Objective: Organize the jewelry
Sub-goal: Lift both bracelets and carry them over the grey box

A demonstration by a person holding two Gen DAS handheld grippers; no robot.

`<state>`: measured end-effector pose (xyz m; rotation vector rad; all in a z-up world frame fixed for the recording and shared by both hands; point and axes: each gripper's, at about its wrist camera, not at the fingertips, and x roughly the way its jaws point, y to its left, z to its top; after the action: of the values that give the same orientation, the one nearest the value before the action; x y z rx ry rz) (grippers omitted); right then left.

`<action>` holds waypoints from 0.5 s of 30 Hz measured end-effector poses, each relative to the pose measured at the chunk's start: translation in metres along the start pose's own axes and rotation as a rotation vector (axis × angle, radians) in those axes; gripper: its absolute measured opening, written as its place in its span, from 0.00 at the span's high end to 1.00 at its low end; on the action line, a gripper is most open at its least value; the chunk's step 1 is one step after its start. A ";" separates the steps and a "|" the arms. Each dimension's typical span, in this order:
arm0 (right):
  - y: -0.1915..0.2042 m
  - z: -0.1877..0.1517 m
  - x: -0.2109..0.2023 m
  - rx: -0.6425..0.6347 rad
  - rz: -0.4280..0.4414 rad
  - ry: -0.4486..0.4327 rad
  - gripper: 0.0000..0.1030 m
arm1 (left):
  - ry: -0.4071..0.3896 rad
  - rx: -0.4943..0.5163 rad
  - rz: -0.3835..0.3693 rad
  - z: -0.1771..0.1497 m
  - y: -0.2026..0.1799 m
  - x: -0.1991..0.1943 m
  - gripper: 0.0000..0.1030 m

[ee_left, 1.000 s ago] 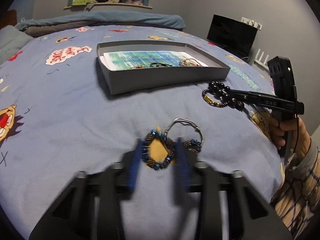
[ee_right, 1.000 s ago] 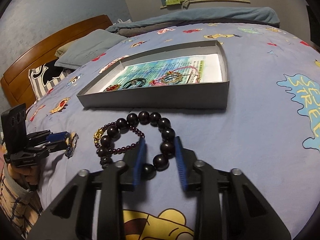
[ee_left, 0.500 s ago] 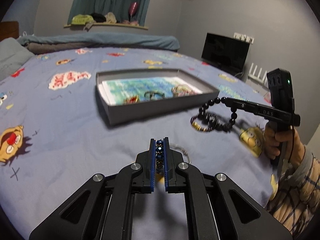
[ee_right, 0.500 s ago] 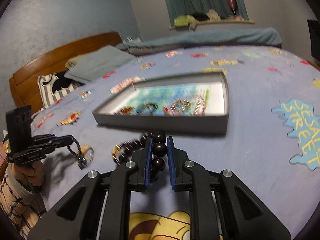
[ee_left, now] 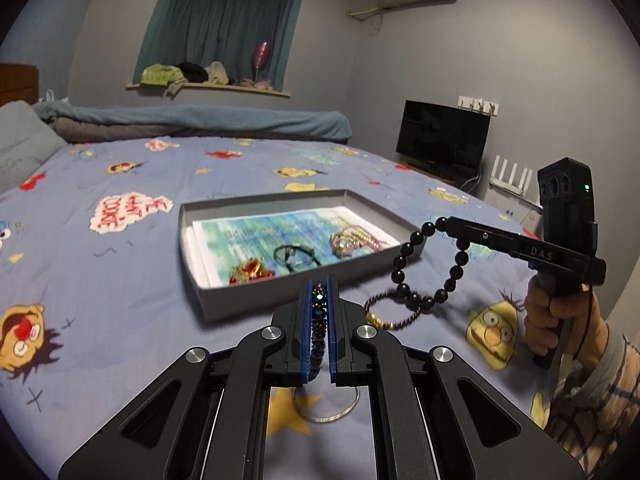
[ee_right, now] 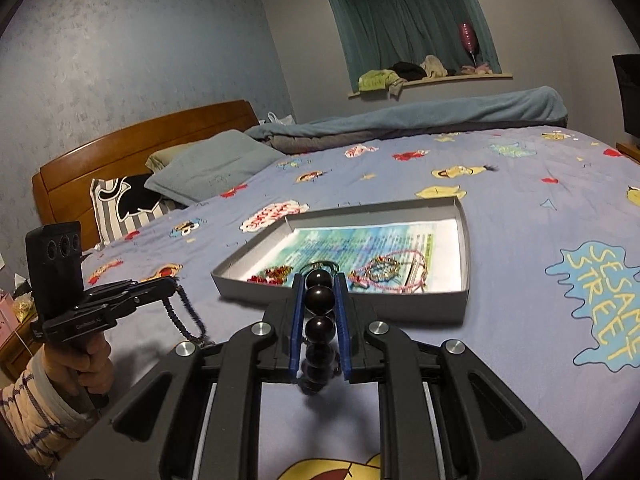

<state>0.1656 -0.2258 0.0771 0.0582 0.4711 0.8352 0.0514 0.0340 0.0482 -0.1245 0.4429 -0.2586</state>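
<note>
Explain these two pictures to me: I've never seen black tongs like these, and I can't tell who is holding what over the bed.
There is no robot here. A person holds a handheld two-finger gripper in each hand, and each has a fisheye camera looking out along its fingers, so each picture also shows the other gripper from the side.

In the left camera's picture, the left gripper is shut on a blue beaded bracelet, lifted off the bed. In the right camera's picture, the right gripper is shut on a dark round-bead bracelet, which hangs as a loop in the other view.

Ahead on the cartoon-print bedsheet lies an open grey box with a red piece, a dark ring-shaped bracelet and a pink-gold piece.
</note>
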 end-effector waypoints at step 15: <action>0.005 0.019 0.004 0.025 0.032 -0.063 0.86 | -0.049 -0.025 -0.027 0.021 -0.006 0.024 0.93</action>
<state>0.1726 -0.2174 0.0938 0.1149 0.4220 0.8561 0.0801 0.0227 0.0584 -0.1614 0.3963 -0.2764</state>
